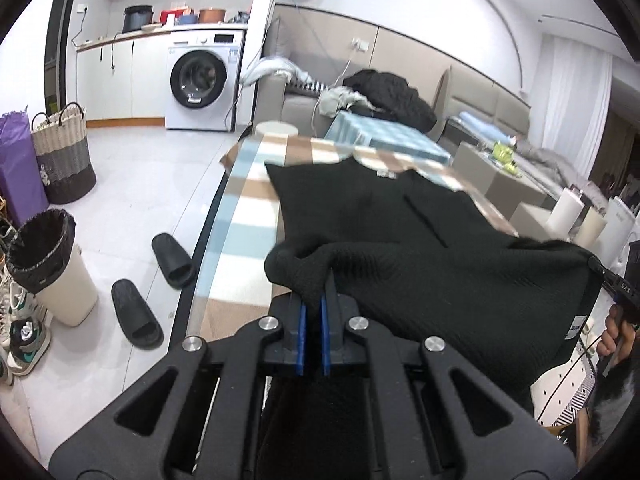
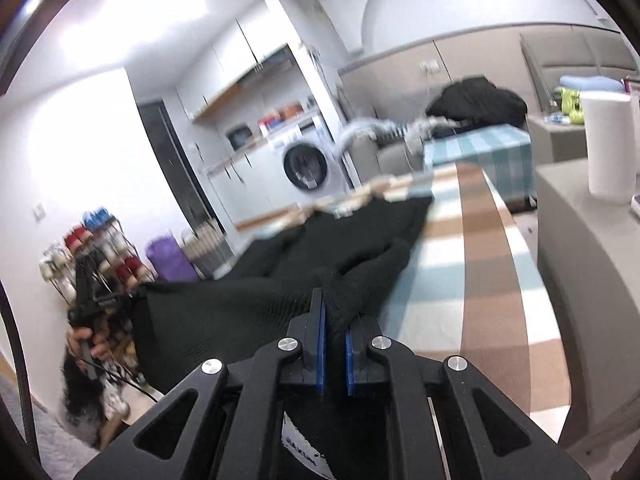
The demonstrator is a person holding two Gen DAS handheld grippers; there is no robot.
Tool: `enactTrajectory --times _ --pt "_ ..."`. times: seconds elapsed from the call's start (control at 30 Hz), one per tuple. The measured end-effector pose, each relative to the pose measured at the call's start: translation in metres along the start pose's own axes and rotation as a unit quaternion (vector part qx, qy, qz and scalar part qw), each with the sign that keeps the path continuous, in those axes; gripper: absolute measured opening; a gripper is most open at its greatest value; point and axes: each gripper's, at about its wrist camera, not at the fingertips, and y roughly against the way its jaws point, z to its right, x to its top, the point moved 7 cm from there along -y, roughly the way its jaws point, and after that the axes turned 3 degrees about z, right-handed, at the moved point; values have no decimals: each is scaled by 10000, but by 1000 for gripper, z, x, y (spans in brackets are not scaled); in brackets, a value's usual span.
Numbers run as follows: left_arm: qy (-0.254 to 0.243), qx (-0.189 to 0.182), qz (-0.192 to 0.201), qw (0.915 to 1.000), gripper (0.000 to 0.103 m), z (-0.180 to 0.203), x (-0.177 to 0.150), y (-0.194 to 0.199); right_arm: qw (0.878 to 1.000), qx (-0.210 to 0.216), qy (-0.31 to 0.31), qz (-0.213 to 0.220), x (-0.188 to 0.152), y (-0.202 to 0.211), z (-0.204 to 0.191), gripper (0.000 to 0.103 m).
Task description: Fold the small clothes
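A small black knit garment (image 1: 420,248) lies partly on a table with a checked brown, blue and white cloth (image 1: 256,208). Its far part rests flat; its near edge is lifted between the two grippers. My left gripper (image 1: 314,296) is shut on the garment's near left corner. In the right wrist view my right gripper (image 2: 336,312) is shut on the near right corner of the garment (image 2: 328,248), above the checked cloth (image 2: 472,264). The other gripper shows at the left of that view (image 2: 86,304) and at the right edge of the left wrist view (image 1: 612,280).
Left of the table on the floor are black slippers (image 1: 172,256), a white bin (image 1: 52,268), a woven basket (image 1: 64,156) and shoes. A washing machine (image 1: 202,80) stands behind. A sofa with clothes (image 1: 384,96) lies beyond. Paper rolls (image 2: 608,144) stand at the right.
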Motion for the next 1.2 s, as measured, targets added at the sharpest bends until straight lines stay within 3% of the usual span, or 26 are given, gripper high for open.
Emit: enactTrajectory --times 0.1,0.23,0.43,0.57,0.63,0.7,0.73,0.83,0.93,1.07,1.13,1.2 --pt "51 -2 69 10000 3 -1 9 4 10000 -28 -52 61 13 -1 -1 7" --pt "156 121 -29 9998 3 -8 21 -15 9989 -462 -58 -71 29 -29 6 7" --pt "462 293 -334 9979 3 -30 42 -87 9908 -1191 -438 -471 49 -105 41 7" --pt "467 406 -641 9960 4 -40 43 -134 9787 -1742 -576 -920 40 -151 72 8" --pt "394 541 -880 9939 6 -43 35 -155 9716 -1909 -694 -1212 29 -163 86 16" --pt "374 799 -1092 9901 15 -48 24 -167 9638 -2081 -795 -1468 18 -165 97 38" --pt "387 879 -1153 9887 19 -51 19 -170 9626 -2097 -887 -1465 14 -160 102 43" --pt "511 807 -1269 9873 44 -56 5 -172 9640 -1938 -1039 -1498 5 -148 108 54" --pt "595 803 -1382 9853 46 -59 -3 -178 9641 -1629 -1167 -1741 -8 -151 105 54" --pt "667 780 -1554 9825 46 -60 -8 -186 9669 -1624 -930 -1734 -10 -156 97 54" --pt "621 780 -1537 9831 46 -59 -10 -188 9701 -1525 -870 -1678 -9 -158 92 45" --pt "574 748 -1486 9844 38 -56 -10 -187 9709 -1448 -717 -1770 -11 -163 87 25"
